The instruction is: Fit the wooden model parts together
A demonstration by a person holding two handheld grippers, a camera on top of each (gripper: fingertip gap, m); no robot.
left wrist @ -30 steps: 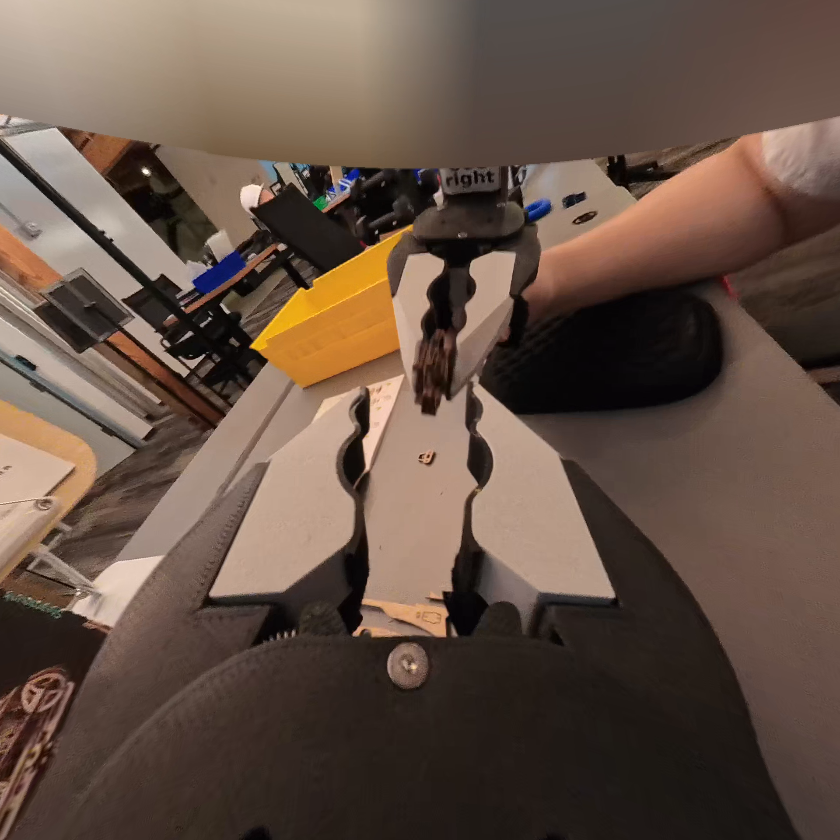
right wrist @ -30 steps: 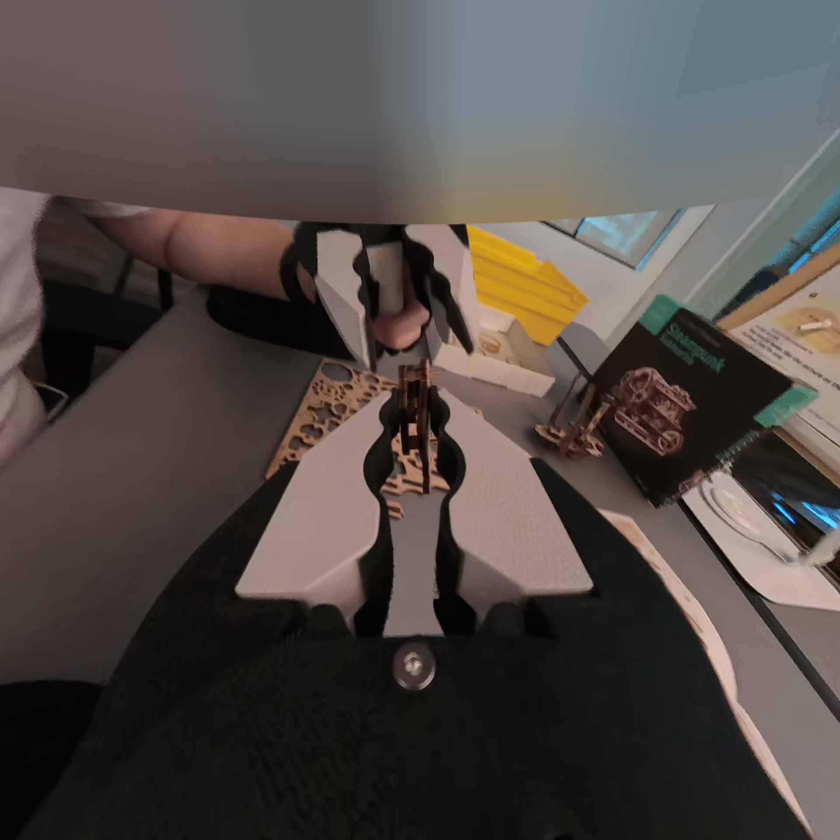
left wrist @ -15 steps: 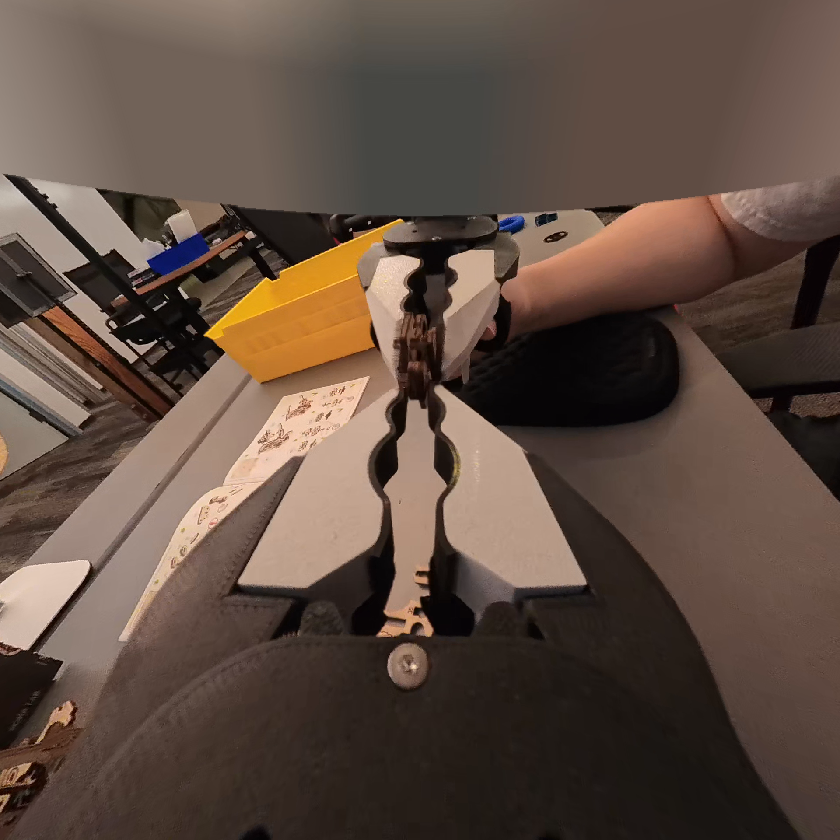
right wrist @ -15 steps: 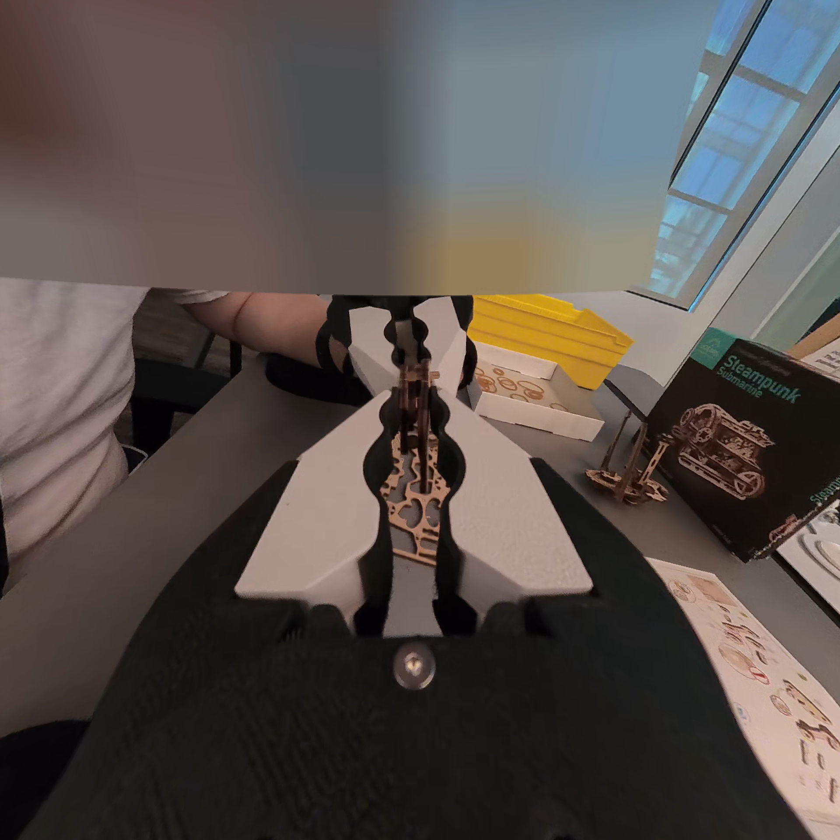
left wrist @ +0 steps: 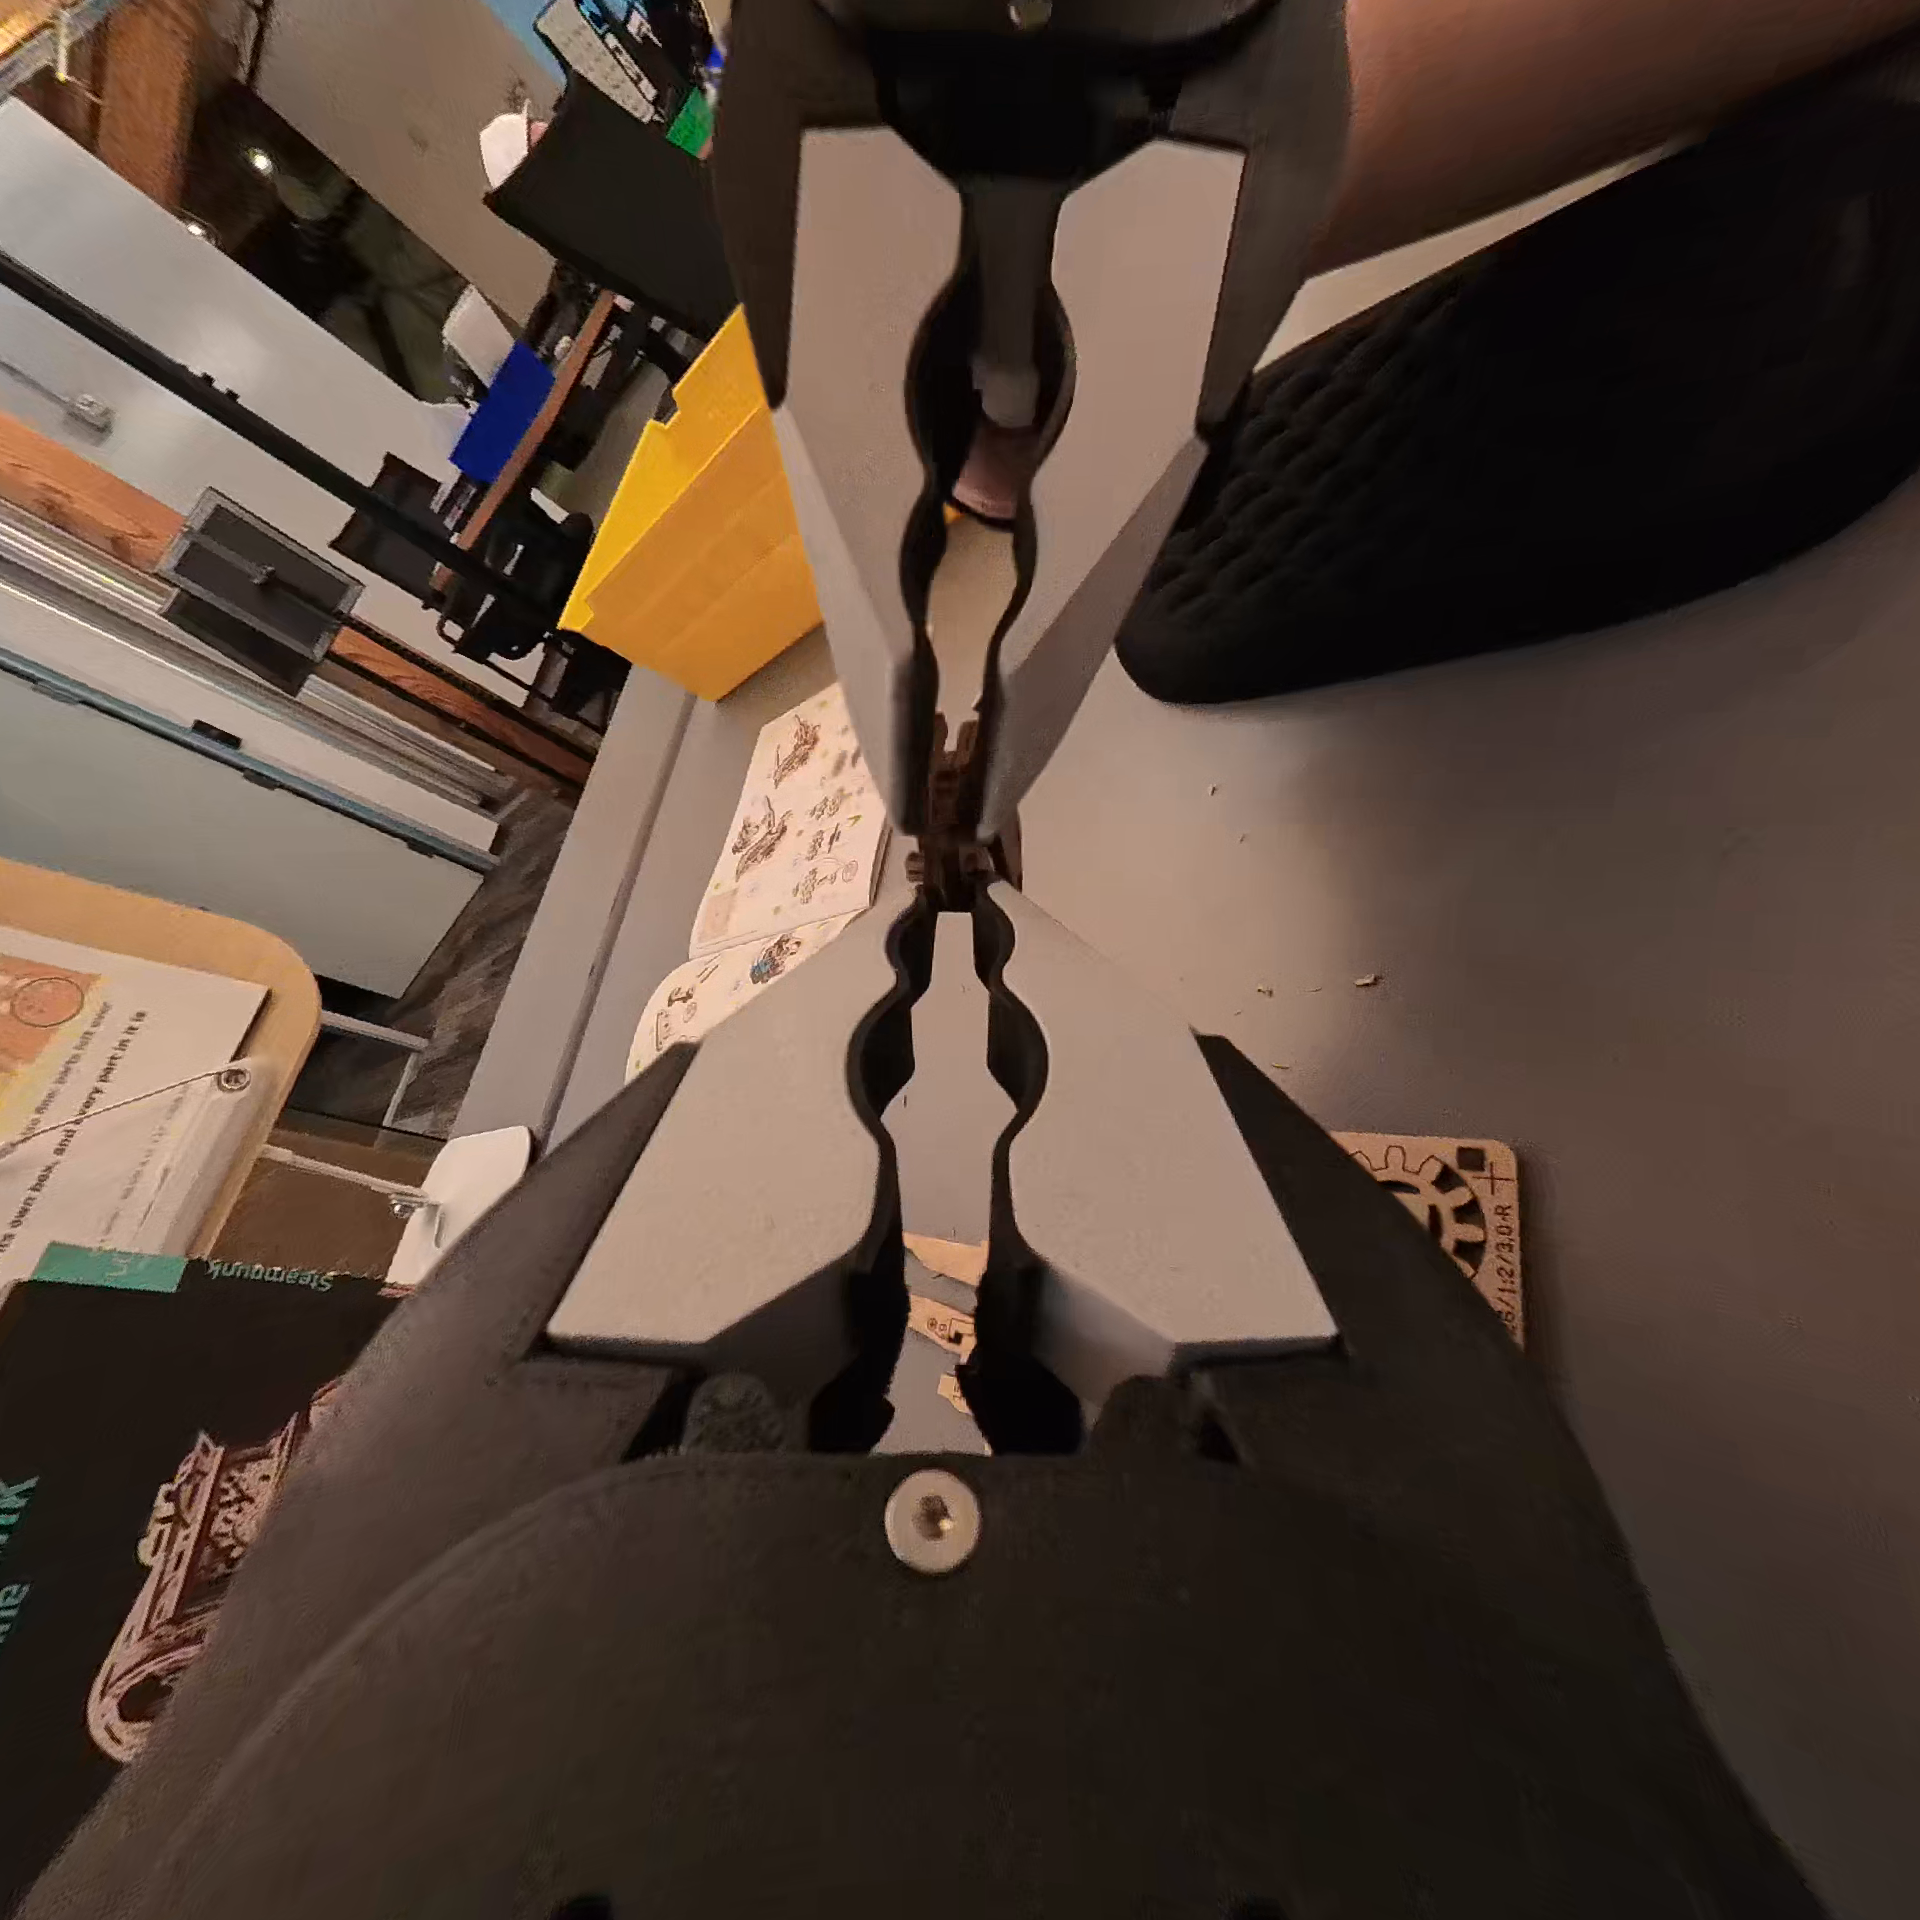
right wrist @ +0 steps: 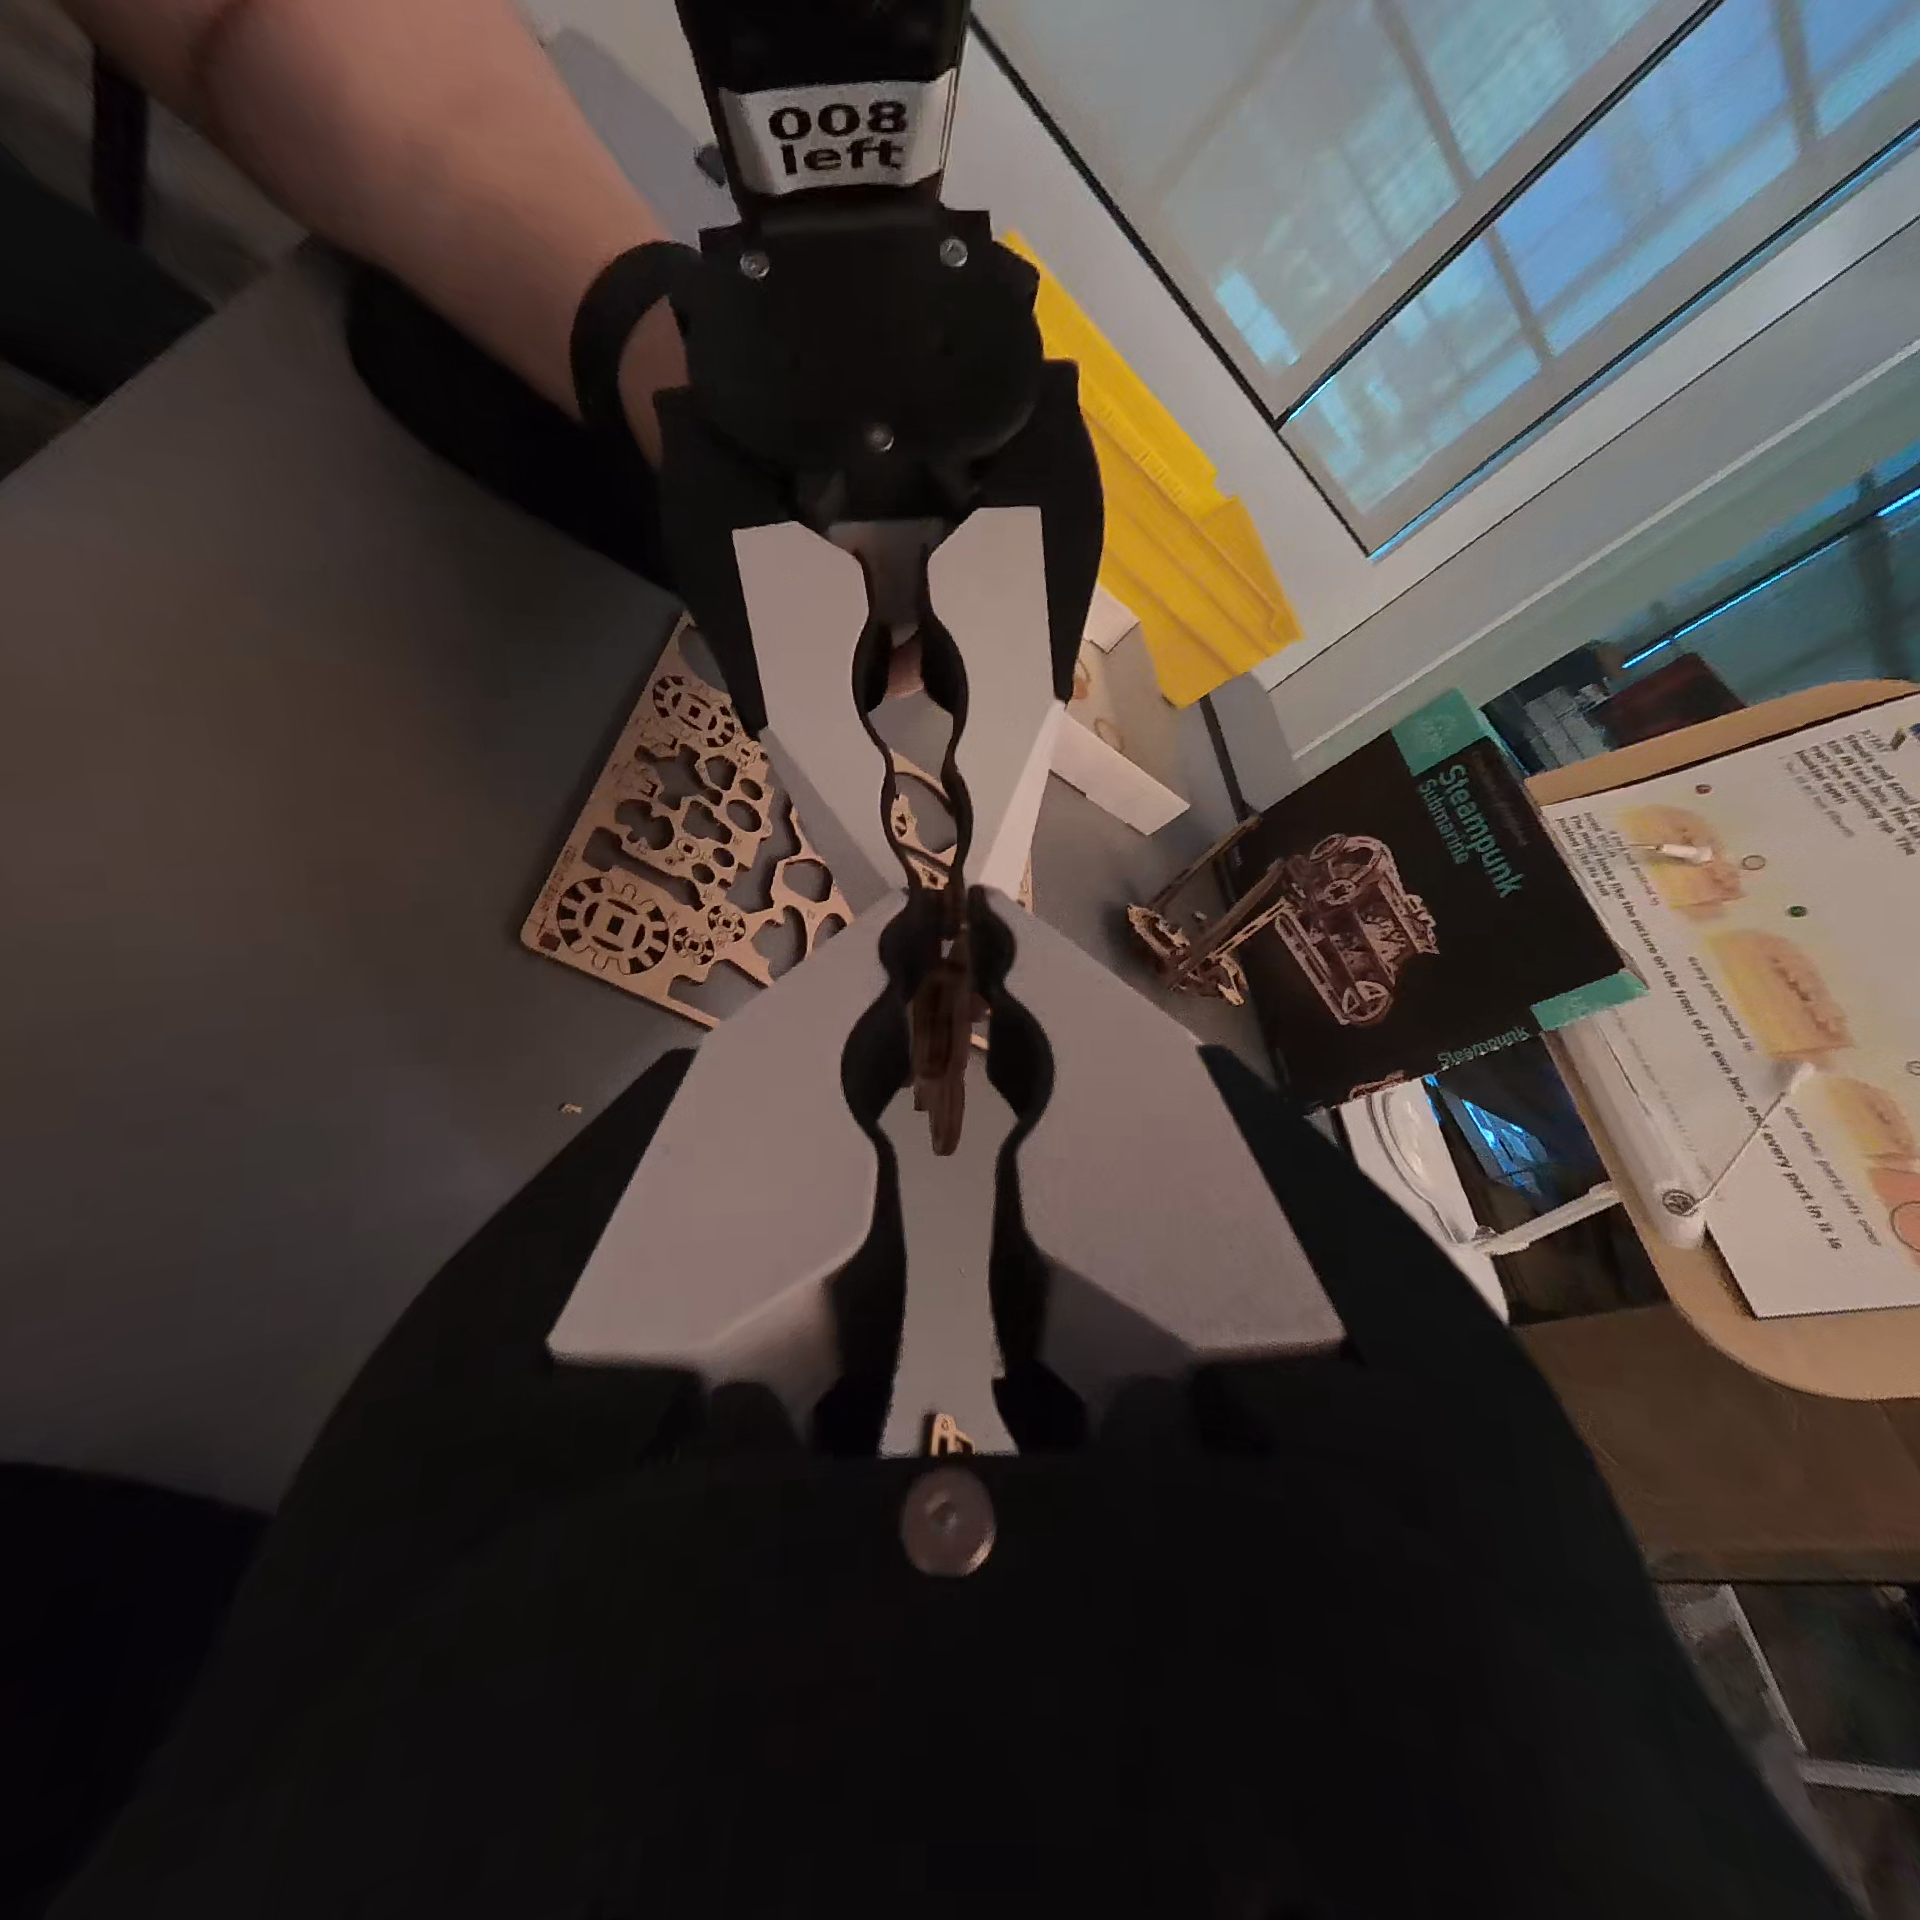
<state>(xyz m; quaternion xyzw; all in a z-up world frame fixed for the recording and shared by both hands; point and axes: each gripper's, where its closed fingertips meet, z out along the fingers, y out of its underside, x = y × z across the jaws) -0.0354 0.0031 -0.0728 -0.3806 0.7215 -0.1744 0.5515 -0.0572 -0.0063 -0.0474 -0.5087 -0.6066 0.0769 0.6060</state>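
Observation:
A small dark wooden model assembly point(right wrist: 940, 1039) sits between the fingers of my right gripper point(right wrist: 943, 906), which is shut on it above the grey table point(right wrist: 260, 831). My left gripper point(left wrist: 948, 902) faces it tip to tip. Its fingers are closed on the end of the wooden assembly point(left wrist: 948, 862) that sticks out of the right gripper point(left wrist: 948, 821). In the right wrist view the left gripper point(right wrist: 923, 878) comes down from the top, with a forearm behind it. Most of the assembly is hidden between the fingers.
A laser-cut wooden sheet point(right wrist: 665, 862) lies flat under the grippers; its corner shows in the left wrist view point(left wrist: 1455, 1216). Around it are a yellow bin point(left wrist: 707, 540), a black wrist pad point(left wrist: 1507, 468), an instruction sheet point(left wrist: 800, 821), a black kit box point(right wrist: 1434, 904), a small wooden model point(right wrist: 1195, 935) and a white box point(right wrist: 1112, 769). My left and right fingertips are right by each other.
The two grippers have come together tip to tip. My left gripper's jaws have gone from open to closed on the end of the assembly. Both views have tilted.

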